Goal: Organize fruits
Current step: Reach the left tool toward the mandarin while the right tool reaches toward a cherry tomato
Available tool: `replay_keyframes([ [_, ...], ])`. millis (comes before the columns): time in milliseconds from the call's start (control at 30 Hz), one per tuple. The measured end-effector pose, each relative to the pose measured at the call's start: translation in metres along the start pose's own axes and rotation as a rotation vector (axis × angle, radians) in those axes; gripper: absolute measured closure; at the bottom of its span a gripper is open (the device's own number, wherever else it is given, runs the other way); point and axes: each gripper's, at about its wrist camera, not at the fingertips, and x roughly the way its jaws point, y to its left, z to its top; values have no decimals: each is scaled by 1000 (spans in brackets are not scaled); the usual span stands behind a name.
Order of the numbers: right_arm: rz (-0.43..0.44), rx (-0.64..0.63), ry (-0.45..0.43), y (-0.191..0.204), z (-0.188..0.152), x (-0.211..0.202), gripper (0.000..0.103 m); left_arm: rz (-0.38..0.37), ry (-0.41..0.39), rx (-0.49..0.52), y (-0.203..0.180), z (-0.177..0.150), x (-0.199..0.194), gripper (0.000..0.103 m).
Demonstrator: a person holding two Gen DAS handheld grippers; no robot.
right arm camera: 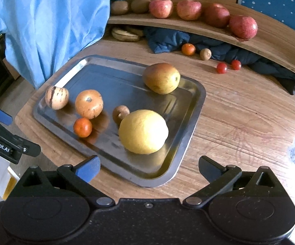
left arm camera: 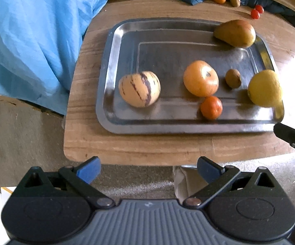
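Observation:
A steel tray (left arm camera: 168, 126) (right arm camera: 190, 110) lies on the wooden table. On it rest a striped pale melon (left arm camera: 139, 88) (right arm camera: 56, 97), an orange persimmon (left arm camera: 201, 78) (right arm camera: 89, 103), a small tangerine (left arm camera: 211, 107) (right arm camera: 82, 127), a brown kiwi (left arm camera: 233, 78) (right arm camera: 120, 113), a yellow lemon (left arm camera: 264, 88) (right arm camera: 143, 131) and a mango (left arm camera: 235, 33) (right arm camera: 161, 78). My left gripper (left arm camera: 148, 168) is open off the table's near edge, holding nothing. My right gripper (right arm camera: 148, 166) is open just short of the tray's near corner, with the lemon ahead of it.
Loose on the table behind the tray lie a tangerine (right arm camera: 188, 49), a kiwi (right arm camera: 205, 54) and two cherry tomatoes (right arm camera: 228, 66). A raised wooden shelf (right arm camera: 208, 32) carries several red apples (right arm camera: 243, 27). Blue cloth (right arm camera: 45, 24) hangs left; dark cloth (right arm camera: 219, 47) under the shelf.

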Motion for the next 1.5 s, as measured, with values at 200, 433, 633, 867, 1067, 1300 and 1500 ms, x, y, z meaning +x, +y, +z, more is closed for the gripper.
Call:
replay_keyframes([
  [200, 11, 40, -32, -7, 11, 2, 1, 18, -20, -14, 7, 20, -2, 1],
  [433, 23, 61, -68, -12, 30, 9, 1, 32, -43, -24, 18, 48, -6, 1],
  [633, 13, 90, -89, -21, 43, 16, 1, 36, -75, -15, 15, 74, -7, 1],
  [867, -32, 147, -117, -37, 55, 22, 1, 21, -113, 17, 3, 107, -6, 1],
  [1067, -87, 182, -113, -48, 60, 30, 1, -25, -133, 56, -19, 139, 3, 1],
  [1300, -134, 220, -126, -60, 66, 35, 1, -81, -157, 116, -48, 168, 11, 1],
  [1500, -172, 280, -129, -71, 66, 40, 1, -109, -160, 120, -62, 191, 19, 1],
])
